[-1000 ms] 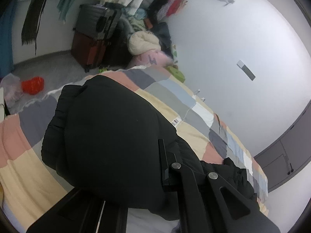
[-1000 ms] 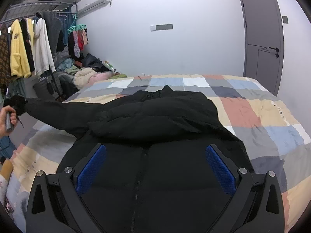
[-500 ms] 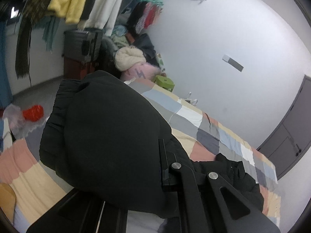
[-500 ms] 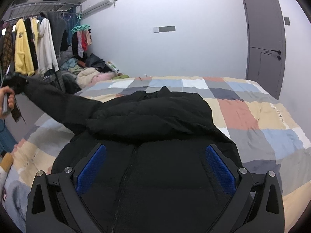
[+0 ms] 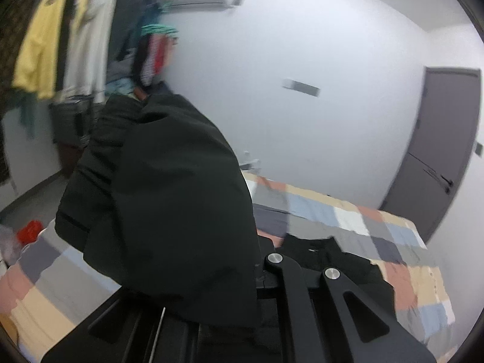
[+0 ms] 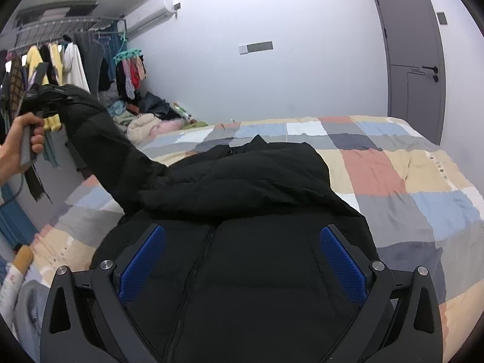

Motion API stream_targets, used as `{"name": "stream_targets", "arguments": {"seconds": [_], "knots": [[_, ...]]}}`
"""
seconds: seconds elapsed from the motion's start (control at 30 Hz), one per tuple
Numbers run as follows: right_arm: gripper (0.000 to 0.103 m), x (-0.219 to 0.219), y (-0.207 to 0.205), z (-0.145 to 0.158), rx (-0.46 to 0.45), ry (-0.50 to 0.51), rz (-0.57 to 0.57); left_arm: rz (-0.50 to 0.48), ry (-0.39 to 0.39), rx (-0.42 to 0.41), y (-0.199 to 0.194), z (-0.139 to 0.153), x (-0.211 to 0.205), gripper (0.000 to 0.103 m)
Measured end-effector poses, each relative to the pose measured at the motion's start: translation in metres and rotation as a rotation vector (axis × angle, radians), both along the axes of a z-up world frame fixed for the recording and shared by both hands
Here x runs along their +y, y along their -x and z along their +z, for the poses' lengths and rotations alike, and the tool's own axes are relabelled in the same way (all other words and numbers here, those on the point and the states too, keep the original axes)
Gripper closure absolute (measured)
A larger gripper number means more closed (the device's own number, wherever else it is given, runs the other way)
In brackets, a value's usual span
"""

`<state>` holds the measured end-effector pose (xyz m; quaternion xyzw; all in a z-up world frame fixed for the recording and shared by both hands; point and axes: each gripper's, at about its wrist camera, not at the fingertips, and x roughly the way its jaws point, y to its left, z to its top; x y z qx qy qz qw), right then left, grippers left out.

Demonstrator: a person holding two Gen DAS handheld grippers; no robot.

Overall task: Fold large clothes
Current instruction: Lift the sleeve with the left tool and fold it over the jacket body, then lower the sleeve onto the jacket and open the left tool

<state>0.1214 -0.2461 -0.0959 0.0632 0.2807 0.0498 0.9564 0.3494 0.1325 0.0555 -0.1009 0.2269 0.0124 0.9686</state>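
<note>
A black padded jacket point(image 6: 242, 199) lies zip-up on the checked bedspread point(image 6: 393, 175). My left gripper point(image 6: 39, 99) is shut on the cuff of its left sleeve point(image 6: 106, 151) and holds it raised high above the bed's left side. In the left wrist view the sleeve point(image 5: 169, 196) drapes over the gripper and hides the fingertips. My right gripper point(image 6: 239, 260) is open, its blue pads point(image 6: 341, 263) wide apart just above the jacket's lower front, touching nothing.
A clothes rail point(image 6: 60, 57) with hanging garments stands left of the bed, with a heap of clothes point(image 6: 145, 121) on the floor by the wall. A grey door point(image 6: 414, 54) is at the far right. A red item point(image 5: 28, 231) lies on the floor.
My left gripper has lifted the sleeve from near bed level to well above it and swung it toward the jacket. The right gripper has stayed open over the jacket front.
</note>
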Motion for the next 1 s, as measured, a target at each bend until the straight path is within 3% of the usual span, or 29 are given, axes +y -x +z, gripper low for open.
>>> {"name": "stream_targets", "arguments": {"seconds": [0.23,0.43,0.63,0.83,1.0], "knots": [[0.000,-0.015,0.006,0.003,-0.015,-0.045,-0.024,-0.128,-0.053,0.015,-0.016,-0.013,-0.118,0.095],[0.000,-0.028,0.006,0.002,-0.019,-0.075,-0.044,-0.223,-0.104,0.059,-0.027,-0.052,-0.214,0.093],[0.000,-0.038,0.007,-0.005,-0.016,-0.102,-0.066,-0.290,-0.055,0.126,-0.042,-0.115,-0.273,0.093],[0.000,-0.052,0.004,-0.011,-0.015,-0.119,-0.062,-0.324,-0.075,0.212,-0.061,-0.177,-0.328,0.093],[0.000,-0.060,-0.007,-0.020,0.004,-0.137,-0.058,-0.334,-0.089,0.251,-0.072,-0.212,-0.349,0.093]]}}
